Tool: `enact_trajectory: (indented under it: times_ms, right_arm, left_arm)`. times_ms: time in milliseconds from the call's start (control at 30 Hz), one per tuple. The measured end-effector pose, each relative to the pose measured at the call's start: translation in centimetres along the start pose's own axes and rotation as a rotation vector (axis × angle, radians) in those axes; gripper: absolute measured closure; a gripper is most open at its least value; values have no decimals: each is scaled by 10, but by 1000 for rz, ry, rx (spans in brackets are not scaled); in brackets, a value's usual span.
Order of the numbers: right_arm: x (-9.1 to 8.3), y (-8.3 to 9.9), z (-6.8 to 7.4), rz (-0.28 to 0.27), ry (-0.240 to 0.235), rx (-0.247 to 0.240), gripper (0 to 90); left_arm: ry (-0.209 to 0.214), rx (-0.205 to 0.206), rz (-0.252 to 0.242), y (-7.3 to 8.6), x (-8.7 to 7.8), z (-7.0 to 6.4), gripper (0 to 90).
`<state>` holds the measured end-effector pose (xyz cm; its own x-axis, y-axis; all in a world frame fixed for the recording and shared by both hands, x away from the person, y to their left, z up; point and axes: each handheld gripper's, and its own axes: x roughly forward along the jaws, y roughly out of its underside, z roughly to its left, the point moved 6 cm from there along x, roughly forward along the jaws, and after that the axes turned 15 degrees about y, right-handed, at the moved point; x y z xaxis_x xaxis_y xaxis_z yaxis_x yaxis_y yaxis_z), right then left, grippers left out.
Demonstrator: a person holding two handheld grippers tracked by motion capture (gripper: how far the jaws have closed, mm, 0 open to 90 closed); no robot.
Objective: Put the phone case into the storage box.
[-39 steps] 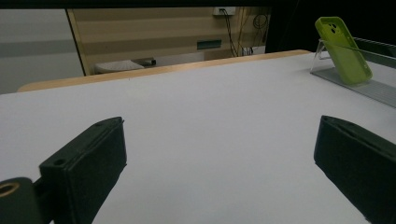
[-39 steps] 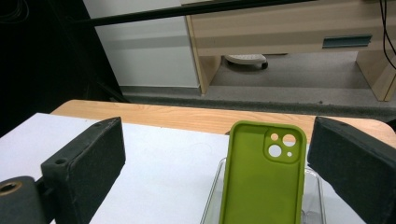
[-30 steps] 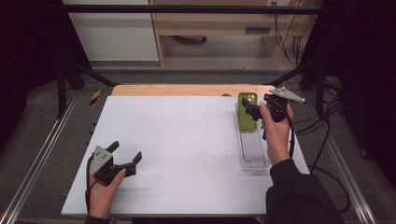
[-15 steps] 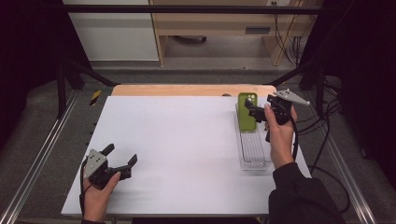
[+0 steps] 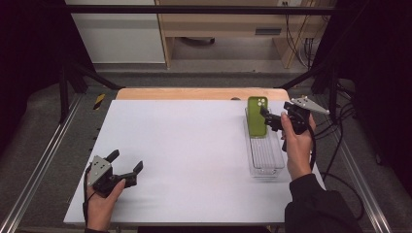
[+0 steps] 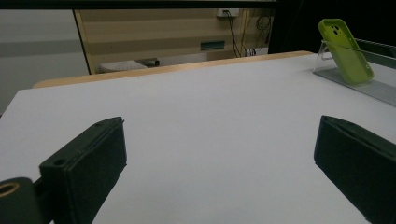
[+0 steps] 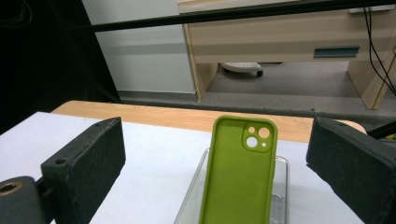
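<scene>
Leaning in one clear tray (image 5: 265, 160): one green phone case (image 5: 256, 116), seemingly empty.

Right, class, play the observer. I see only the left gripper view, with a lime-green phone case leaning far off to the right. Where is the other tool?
Observer: The right tool is close beside the lime-green rubbery phone case, at the far end of the long clear plastic tray.
Operator: Has it gripped the case?
Observer: No. In the right gripper view its jaws stand wide open on either side of the case, not touching it.
Operator: Which face is towards it?
Observer: The hollow inner side, with the camera cut-out at the upper right.
</scene>
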<state>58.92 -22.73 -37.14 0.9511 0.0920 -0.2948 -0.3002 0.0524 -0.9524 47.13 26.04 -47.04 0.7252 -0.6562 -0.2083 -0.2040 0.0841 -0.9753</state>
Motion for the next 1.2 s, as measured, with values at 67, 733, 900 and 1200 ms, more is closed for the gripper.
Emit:
enact_trajectory:
  times_ms: [67,733,900,1200]
  right_arm:
    - [-1,1,-2,2,2,-1,49]
    - [-17,14,-20,15,1,-19,47]
    - [-21,17,-22,19,-2,-42,43]
    - [-27,19,-21,14,-16,-54,40]
  left_arm:
    - [1,-1,0,0,0,0,20]
    - [-6,-13,16,5,-5,2,21]
    - [-16,-8,10,5,-15,3,20]
    - [-20,-23,-5,4,-21,6,20]
